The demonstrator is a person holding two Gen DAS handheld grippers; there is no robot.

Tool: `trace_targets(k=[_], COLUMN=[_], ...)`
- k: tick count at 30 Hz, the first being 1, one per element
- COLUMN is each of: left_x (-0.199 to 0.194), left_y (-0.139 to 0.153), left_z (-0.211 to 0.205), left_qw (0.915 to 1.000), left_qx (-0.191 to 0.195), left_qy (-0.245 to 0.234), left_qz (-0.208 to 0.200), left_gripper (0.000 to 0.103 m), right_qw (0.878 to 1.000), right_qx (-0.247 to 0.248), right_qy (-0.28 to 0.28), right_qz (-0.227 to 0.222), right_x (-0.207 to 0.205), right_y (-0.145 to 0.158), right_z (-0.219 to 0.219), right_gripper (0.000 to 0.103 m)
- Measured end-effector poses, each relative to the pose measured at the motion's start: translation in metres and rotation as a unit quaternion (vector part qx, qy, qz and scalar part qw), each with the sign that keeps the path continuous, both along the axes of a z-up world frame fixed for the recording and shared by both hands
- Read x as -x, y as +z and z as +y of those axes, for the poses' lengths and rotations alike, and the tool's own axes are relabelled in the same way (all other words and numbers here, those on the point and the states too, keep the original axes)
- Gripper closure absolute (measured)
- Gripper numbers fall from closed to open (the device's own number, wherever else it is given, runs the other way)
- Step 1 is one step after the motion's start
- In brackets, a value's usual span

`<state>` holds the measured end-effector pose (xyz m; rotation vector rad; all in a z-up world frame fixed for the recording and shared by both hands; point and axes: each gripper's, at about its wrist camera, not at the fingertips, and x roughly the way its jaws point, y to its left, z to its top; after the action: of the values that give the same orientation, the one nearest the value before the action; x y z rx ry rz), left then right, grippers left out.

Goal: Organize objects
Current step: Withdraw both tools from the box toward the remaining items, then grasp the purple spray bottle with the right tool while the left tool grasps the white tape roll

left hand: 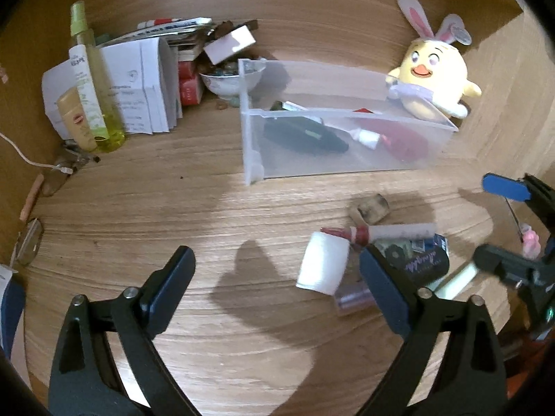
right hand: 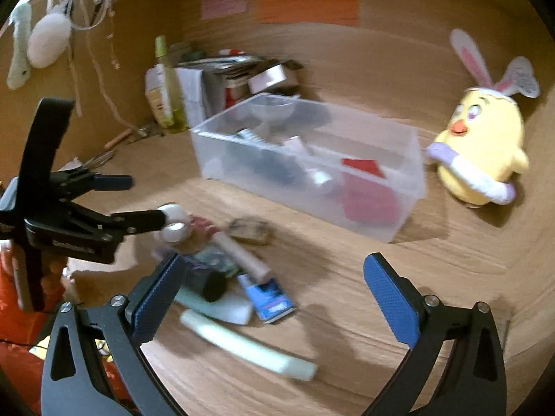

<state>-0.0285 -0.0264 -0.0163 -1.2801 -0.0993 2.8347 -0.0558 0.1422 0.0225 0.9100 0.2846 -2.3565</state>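
Clear bin [left hand: 253, 145] w/ items — both grippers' jaws wide, empty.

The wooden bench [left hand: 138, 208] carries a clear plastic bin [left hand: 253, 145] toward the back, with a yellow chick plush [left hand: 433, 79] just beside its right end. At back left stand a yellow-green spray bottle [left hand: 93, 97], folded papers [left hand: 145, 83] and a patterned bowl [left hand: 222, 81]. Nearer the front lies a loose heap: a white jar [left hand: 322, 267], a pale tube [right hand: 249, 346] and a small blue box [right hand: 270, 298].
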Motion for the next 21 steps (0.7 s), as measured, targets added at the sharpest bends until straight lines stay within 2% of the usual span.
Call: trace_targets(k=[2, 7, 9, 11, 12, 14, 15, 20, 21], left_x=[0.003, 0.009, 0.012, 0.015, 0.015, 0.014, 0.013, 0.005, 0.004], left_y=[-0.004, -0.011, -0.015, -0.019, -0.019, -0.018, -0.017, -0.011, -0.009], left_z=[0.001, -0.001, -0.002, -0.002, -0.003, -0.003, -0.004, -0.011, -0.013], left_qw=[0.9999, 0.9991, 0.9987, 0.9982, 0.9979, 0.9979, 0.9981, 0.9990, 0.9991], left_qx=[-0.003, -0.033, -0.042, -0.049, -0.054, -0.057, -0.054, -0.045, -0.043], left_qy=[-0.009, -0.017, -0.020, -0.022, -0.024, -0.024, -0.022, -0.001, 0.002], left_qz=[-0.008, -0.020, -0.022, -0.027, -0.026, -0.019, -0.016, -0.002, 0.000], left_gripper=[0.029, 0.046, 0.052, 0.064, 0.066, 0.077, 0.080, 0.080, 0.080], right_qw=[1.000, 0.999, 0.998, 0.998, 0.998, 0.997, 0.997, 0.997, 0.996], right_qx=[0.002, 0.002, 0.003, 0.000, -0.002, -0.004, -0.005, -0.013, -0.012], right_qy=[0.011, 0.035, 0.044, 0.050, 0.053, 0.059, 0.061, 0.065, 0.069], right_qz=[-0.004, -0.025, -0.034, -0.039, -0.040, -0.045, -0.047, -0.045, -0.047], right_x=[-0.003, -0.005, -0.004, -0.003, -0.002, -0.001, 0.000, -0.001, -0.001], right_y=[-0.004, -0.014, -0.019, -0.022, -0.024, -0.027, -0.028, -0.031, -0.031], right_z=[-0.007, -0.023, -0.028, -0.034, -0.036, -0.041, -0.042, -0.046, -0.047], right_gripper=[0.002, 0.017, 0.019, 0.023, 0.028, 0.034, 0.038, 0.053, 0.060])
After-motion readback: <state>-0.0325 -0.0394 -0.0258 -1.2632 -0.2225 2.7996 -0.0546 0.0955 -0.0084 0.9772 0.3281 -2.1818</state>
